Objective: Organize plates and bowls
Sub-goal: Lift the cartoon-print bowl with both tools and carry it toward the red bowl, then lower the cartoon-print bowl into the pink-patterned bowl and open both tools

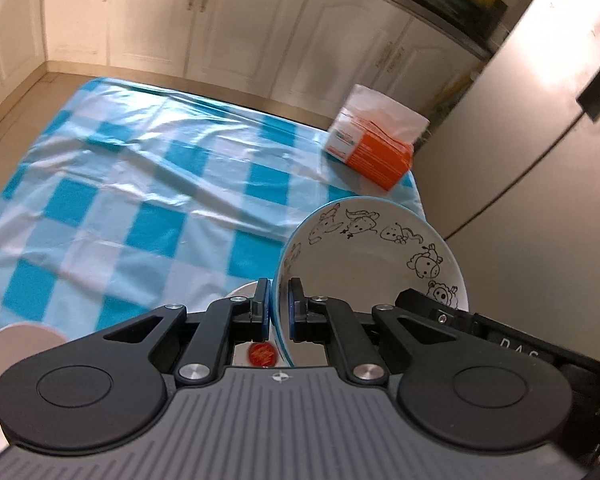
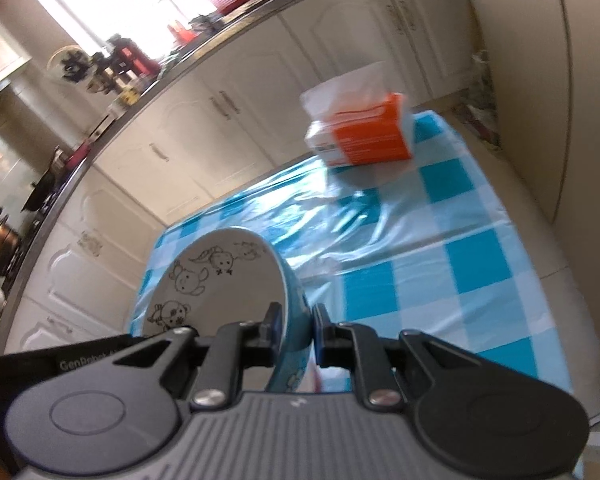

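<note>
Both tools, left tool point(image 1: 279, 309) and right tool point(image 2: 296, 330), clamp cartoon-printed blue-rimmed bowl point(image 1: 374, 256) rim.

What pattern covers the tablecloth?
Blue and white checks on the tablecloth, clearest in the left wrist view.

My left hand-held gripper point(image 1: 279, 307) is clamped on the rim of a bowl point(image 1: 374, 258), one blue pad inside and one outside the wall. The bowl is tilted, its white inside facing me, with cartoon animals drawn around the upper wall. Behind its right side I see part of a second black gripper point(image 1: 476, 322), touching or just beside the bowl; I cannot tell which. Below, the surface carries a blue-and-white checked cloth point(image 1: 140, 184). An orange-and-white tissue pack point(image 1: 374, 138) sits at its far right corner. A white plate point(image 1: 18, 340) shows at lower left.
</note>
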`<state>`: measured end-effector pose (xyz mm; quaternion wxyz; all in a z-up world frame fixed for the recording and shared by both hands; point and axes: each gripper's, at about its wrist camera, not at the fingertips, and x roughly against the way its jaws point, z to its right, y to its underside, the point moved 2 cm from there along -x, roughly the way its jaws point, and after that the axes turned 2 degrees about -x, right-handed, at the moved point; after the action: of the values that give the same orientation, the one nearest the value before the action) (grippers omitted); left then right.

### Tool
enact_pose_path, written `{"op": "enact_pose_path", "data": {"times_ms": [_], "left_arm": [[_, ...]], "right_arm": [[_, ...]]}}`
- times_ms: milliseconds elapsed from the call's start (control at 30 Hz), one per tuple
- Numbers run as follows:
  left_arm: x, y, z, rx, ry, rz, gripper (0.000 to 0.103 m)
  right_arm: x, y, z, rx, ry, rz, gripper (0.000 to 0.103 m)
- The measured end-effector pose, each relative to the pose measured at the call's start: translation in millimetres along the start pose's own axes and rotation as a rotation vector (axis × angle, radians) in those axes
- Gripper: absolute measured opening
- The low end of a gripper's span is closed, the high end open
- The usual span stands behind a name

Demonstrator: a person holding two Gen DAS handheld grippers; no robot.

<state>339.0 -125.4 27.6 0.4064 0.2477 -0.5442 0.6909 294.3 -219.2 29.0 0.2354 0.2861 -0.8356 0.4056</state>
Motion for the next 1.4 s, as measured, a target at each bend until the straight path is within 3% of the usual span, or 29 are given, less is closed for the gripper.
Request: {"op": "enact_pose_path", "data": {"times_ms": [467, 733, 1100, 1400], "left_arm": [[65, 28, -73, 0.166, -0.129, 0.05, 0.003], [82, 48, -107, 0.229, -0.194, 0.045, 0.004], [62, 74, -149, 0.249, -0.194, 0.001, 0.004], [56, 78, -165, 0.208, -0.17, -0.007, 0.004]], "right_arm": [[-16, 38, -84, 0.175, -0.148, -0.13, 0.015], [-33, 71, -121, 0.22, -0.187, -0.226, 0.015], [-61, 112, -143, 0.288, -0.099, -0.32, 0.014], [-73, 121, -163, 0.422, 0.003, -0.305, 0.01]]}}
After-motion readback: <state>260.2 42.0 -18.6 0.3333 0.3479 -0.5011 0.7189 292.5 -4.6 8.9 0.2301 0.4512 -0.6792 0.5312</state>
